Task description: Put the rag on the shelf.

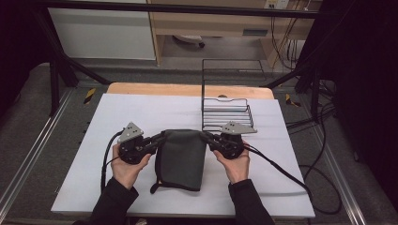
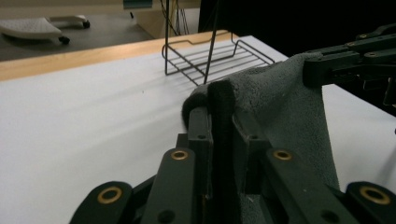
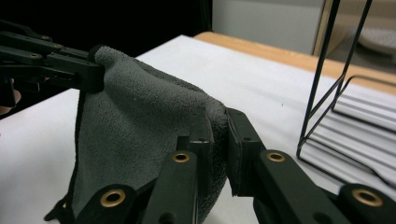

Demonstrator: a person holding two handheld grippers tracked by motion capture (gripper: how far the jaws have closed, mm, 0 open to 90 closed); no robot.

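Right tongs (image 3: 218,140) pinching grey cloth (image 3: 135,126), left tongs (image 3: 91,70) clamping its far corner, wire rack (image 3: 336,107) beside.

White table (image 1: 141,112) bears wire rack (image 1: 227,115), grey cloth (image 1: 182,161).

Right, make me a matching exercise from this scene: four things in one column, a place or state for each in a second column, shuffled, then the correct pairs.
Column one:
1. grey cloth
2. wire rack
3. left hand-held gripper
4. right hand-held gripper

Column two:
A. shut on the cloth's corner at the left of the high view
B. stands on the far part of the white table top, beyond the cloth
C. held up by two top corners, its lower edge trailing on the table
D. shut on the cloth's corner nearest the rack

Pairs: 1-C, 2-B, 3-A, 4-D
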